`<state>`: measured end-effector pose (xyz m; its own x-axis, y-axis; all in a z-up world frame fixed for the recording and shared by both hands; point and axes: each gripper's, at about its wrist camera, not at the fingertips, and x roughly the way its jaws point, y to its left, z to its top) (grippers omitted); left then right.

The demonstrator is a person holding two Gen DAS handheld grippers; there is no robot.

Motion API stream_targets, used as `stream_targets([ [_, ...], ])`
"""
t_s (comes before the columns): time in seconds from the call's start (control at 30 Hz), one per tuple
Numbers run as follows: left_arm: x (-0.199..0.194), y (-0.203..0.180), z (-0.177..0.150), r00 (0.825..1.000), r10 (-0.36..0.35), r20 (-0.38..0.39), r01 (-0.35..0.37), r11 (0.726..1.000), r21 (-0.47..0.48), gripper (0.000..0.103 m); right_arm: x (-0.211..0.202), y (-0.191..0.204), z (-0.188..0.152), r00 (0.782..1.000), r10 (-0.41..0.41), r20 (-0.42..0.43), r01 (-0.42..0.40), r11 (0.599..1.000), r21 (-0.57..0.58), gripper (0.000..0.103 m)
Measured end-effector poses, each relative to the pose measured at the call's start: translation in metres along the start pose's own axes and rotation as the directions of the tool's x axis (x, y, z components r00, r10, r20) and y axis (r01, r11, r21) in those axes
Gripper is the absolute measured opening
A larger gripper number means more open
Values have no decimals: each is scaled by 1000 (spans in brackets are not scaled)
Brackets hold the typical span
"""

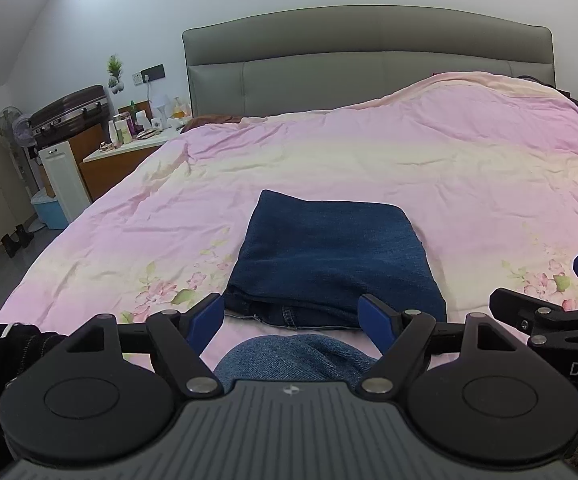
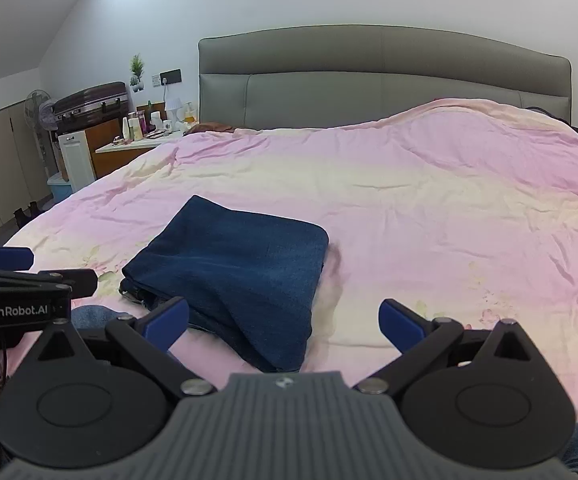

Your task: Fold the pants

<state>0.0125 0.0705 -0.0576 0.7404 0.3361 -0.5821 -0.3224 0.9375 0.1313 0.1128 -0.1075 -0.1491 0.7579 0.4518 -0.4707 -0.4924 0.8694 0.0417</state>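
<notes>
Dark blue jeans [image 1: 329,256] lie folded into a compact rectangle on the pink bedcover [image 1: 369,160], seen also in the right wrist view as the jeans [image 2: 241,272]. My left gripper [image 1: 295,322] hangs open just short of their near edge, nothing between its blue pads. My right gripper [image 2: 285,320] is open too, low over the near right corner of the jeans, gripping nothing. Each gripper shows at the edge of the other's view: the right gripper [image 1: 545,292] and the left gripper [image 2: 29,276].
A grey padded headboard [image 1: 369,64] stands at the far end. A bedside table [image 1: 129,148] with bottles, a suitcase [image 1: 69,114], a fan and a blue bin [image 1: 51,210] are at the left. The person's denim-clad knee [image 1: 293,360] sits under the left gripper.
</notes>
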Motion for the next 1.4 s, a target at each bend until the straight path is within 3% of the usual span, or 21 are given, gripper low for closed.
stream_targets([
  [1.4,-12,7,4,1000,8,16,-8,1000,20,89,-14,-7,1,1000,28,10,-28,1000,11,97],
])
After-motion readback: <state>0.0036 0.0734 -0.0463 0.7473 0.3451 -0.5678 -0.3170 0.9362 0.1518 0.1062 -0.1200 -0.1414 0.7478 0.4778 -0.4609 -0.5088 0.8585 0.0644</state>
